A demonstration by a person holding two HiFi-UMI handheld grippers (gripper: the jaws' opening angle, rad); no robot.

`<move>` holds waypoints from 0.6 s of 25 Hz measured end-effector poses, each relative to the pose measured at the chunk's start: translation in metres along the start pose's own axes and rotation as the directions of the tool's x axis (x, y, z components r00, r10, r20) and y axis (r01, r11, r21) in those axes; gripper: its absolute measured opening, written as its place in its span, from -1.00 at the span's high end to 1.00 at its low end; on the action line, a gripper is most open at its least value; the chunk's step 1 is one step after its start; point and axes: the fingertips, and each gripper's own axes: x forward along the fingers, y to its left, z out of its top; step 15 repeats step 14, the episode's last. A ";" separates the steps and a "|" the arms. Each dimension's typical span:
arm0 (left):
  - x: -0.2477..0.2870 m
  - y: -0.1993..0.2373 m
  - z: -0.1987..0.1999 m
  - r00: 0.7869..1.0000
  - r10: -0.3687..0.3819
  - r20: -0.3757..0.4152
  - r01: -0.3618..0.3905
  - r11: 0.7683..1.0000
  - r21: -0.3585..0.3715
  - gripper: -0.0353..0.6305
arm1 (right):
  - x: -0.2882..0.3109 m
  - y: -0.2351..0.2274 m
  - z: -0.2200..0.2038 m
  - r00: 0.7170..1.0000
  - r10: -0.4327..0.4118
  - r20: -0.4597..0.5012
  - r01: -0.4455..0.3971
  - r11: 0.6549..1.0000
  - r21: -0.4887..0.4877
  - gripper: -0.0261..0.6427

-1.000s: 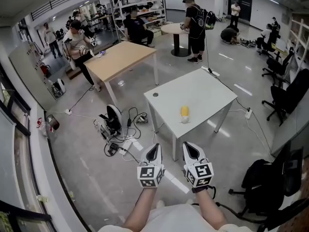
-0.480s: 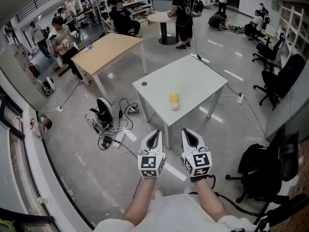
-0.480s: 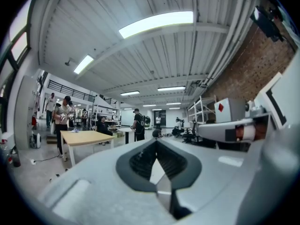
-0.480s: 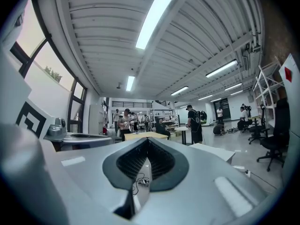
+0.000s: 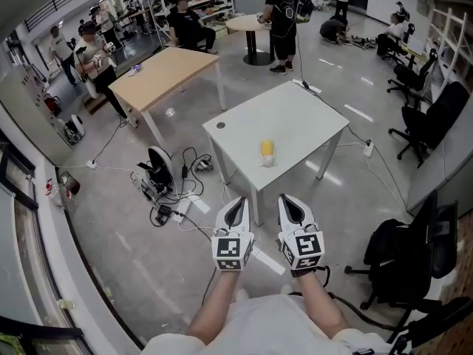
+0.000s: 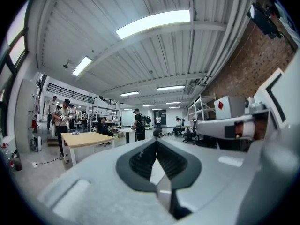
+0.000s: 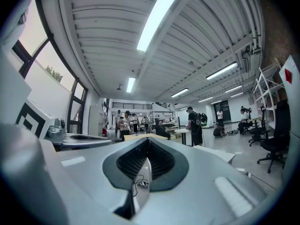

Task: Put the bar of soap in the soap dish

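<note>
While left gripper (image 5: pixel 237 203) and right gripper (image 5: pixel 285 200) sit closed, empty, soap (image 5: pixel 267 150) looks rounded, yellow.

White table (image 5: pixel 295 117): we see it straight ahead, standing at an angle to us.
Wooden table (image 5: pixel 166 72): we find it further back to the left, well apart from the white one.
Floor cables (image 5: pixel 174 198): we see a tangle near the white table's left legs.
Office chairs (image 5: pixel 436 120): we see black ones along the right edge.
Person in black (image 5: pixel 279 21): we see them standing, wearing a backpack, beside a round table (image 5: pixel 247 25).
</note>
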 end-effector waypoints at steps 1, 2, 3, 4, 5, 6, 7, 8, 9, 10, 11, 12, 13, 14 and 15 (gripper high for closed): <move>0.000 0.000 -0.001 1.000 0.000 -0.001 0.000 1.000 0.000 0.89 | 0.000 0.001 -0.001 1.000 0.003 -0.003 -0.003 1.000 0.002 0.89; 0.000 -0.001 -0.002 1.000 -0.001 -0.003 0.001 1.000 -0.001 0.88 | 0.001 0.002 -0.003 1.000 0.007 -0.006 -0.007 1.000 0.004 0.89; 0.000 -0.001 -0.003 1.000 -0.001 -0.006 0.001 1.000 -0.001 0.88 | 0.001 0.004 -0.004 1.000 0.011 -0.009 -0.011 1.000 0.005 0.89; 0.000 -0.001 -0.004 1.000 -0.001 -0.009 0.001 1.000 -0.002 0.88 | 0.002 0.005 -0.005 1.000 0.016 -0.011 -0.015 1.000 0.006 0.89; -0.001 -0.002 -0.006 1.000 -0.002 -0.013 0.002 1.000 -0.002 0.89 | 0.002 0.007 -0.006 1.000 0.020 -0.013 -0.019 1.000 0.008 0.89; -0.001 -0.002 -0.008 1.000 -0.003 -0.016 0.003 1.000 -0.003 0.88 | 0.002 0.008 -0.007 1.000 0.023 -0.014 -0.023 1.000 0.009 0.89; -0.001 -0.002 -0.009 1.000 -0.003 -0.019 0.003 1.000 -0.003 0.89 | 0.003 0.009 -0.007 1.000 0.026 -0.014 -0.026 1.000 0.009 0.89; 0.000 -0.001 -0.009 1.000 -0.002 -0.020 0.002 1.000 -0.003 0.89 | 0.004 0.010 -0.008 1.000 0.027 -0.014 -0.027 1.000 0.010 0.89; 0.000 -0.001 -0.009 1.000 -0.001 -0.021 0.001 1.000 -0.003 0.89 | 0.004 0.009 -0.008 1.000 0.028 -0.014 -0.028 1.000 0.010 0.89; 0.001 -0.001 -0.009 1.000 0.000 -0.021 0.000 1.000 -0.003 0.88 | 0.005 0.009 -0.008 0.999 0.028 -0.015 -0.028 1.000 0.011 0.89; 0.002 0.000 -0.009 1.000 0.002 -0.021 -0.002 1.000 -0.004 0.89 | 0.005 0.007 -0.009 0.999 0.027 -0.016 -0.027 1.000 0.012 0.89; 0.003 0.000 -0.009 1.000 0.003 -0.021 -0.003 1.000 -0.004 0.89 | 0.006 0.006 -0.009 1.000 0.026 -0.018 -0.025 1.000 0.013 0.89; 0.004 0.000 -0.009 1.000 0.004 -0.021 -0.004 1.000 -0.003 0.89 | 0.006 0.004 -0.010 1.000 0.024 -0.019 -0.023 1.000 0.014 0.89; 0.005 0.000 -0.009 1.000 0.005 -0.021 -0.005 1.000 -0.003 0.89 | 0.007 0.002 -0.010 1.000 0.022 -0.021 -0.021 1.000 0.015 0.89; 0.005 0.000 -0.009 1.000 0.005 -0.021 -0.005 1.000 -0.003 0.89 | 0.007 0.002 -0.010 1.000 0.022 -0.021 -0.021 1.000 0.015 0.89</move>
